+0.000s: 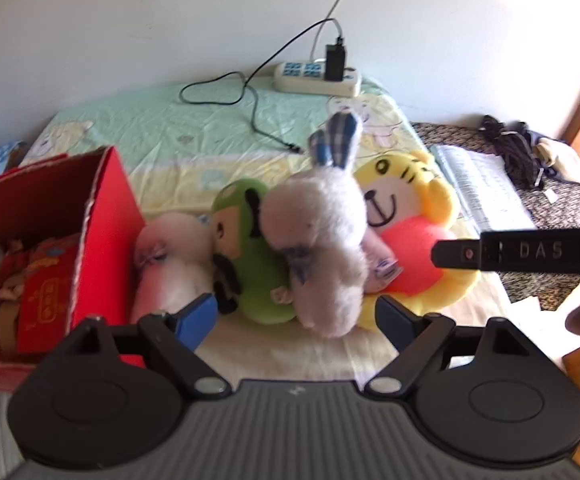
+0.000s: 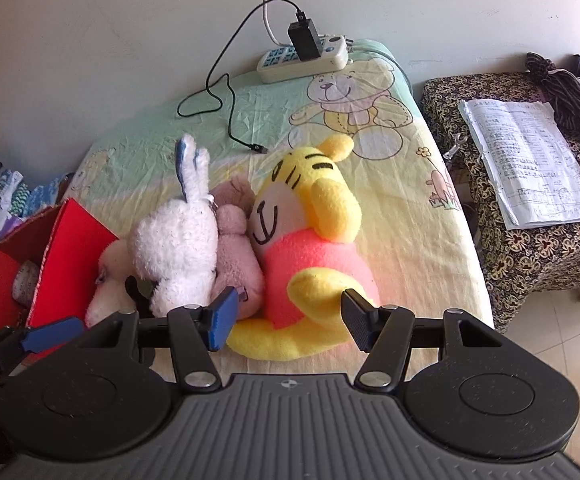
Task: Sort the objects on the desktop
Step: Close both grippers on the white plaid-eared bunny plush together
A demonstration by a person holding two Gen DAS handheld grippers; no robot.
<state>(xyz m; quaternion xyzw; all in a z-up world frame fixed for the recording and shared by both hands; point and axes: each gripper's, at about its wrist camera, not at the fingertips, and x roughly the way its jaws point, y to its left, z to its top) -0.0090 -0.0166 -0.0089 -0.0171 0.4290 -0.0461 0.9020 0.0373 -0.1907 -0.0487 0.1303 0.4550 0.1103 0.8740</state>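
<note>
Both my claws are hanging spread and empty just short of the toy heap: left claw [image 1: 296, 316] facing the rabbit [image 1: 322, 240], right claw [image 2: 285, 320] low over the tiger [image 2: 314, 272]. Going left to right, I am seeing the red box [image 1: 105, 216] already holding some toys, then a pale plush [image 1: 169, 256] touching its wall, the green doll [image 1: 249, 248], the rabbit lying on top, and the tiger at the far end. I am judging the rabbit the best first pick: closing on its thick body, lifting straight up so its neighbours are not dragged, then carrying it left over the box rim.
</note>
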